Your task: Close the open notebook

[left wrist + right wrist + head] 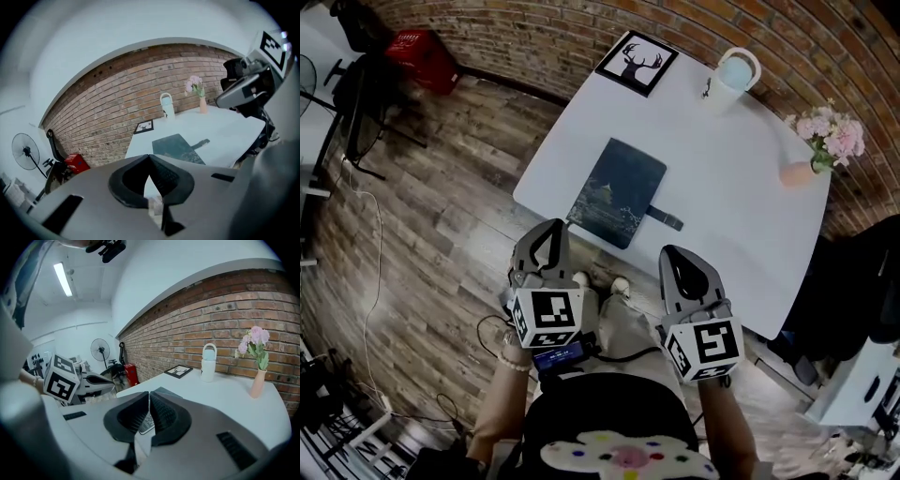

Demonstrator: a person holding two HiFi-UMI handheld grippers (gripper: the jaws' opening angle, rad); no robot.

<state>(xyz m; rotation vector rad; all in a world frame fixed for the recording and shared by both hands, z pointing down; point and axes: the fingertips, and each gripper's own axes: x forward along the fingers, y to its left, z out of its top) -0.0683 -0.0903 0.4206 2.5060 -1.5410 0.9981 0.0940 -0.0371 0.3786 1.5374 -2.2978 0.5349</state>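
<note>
- The notebook (617, 192) lies shut and flat on the white table (741, 216). Its dark cover faces up.
- It sits close to the near edge of the table, on the left part of it.
- A small dark strap (664, 218) sticks out from the notebook's right side and lies on the table top.
- The left gripper (549, 234) is near the notebook but does not touch it. It is held up on the near side of the table edge. Its two jaws are pressed together and hold nothing.
- The right gripper (675, 251) is beside the left one, to its right, and also apart from the notebook. Its jaws meet at the tips, and nothing is in them.
- At the far end of the table lies a black picture frame (637, 63) with a deer on it.
- To the right of the frame stands a white jug (733, 75) with a handle on top.
- At the far right side stands a pink vase (797, 172) with pink flowers (832, 136).
- A brick wall (581, 28) runs behind the table.
- The floor (441, 244) is wood, and a red box (422, 56) sits on it at the far left.
</note>
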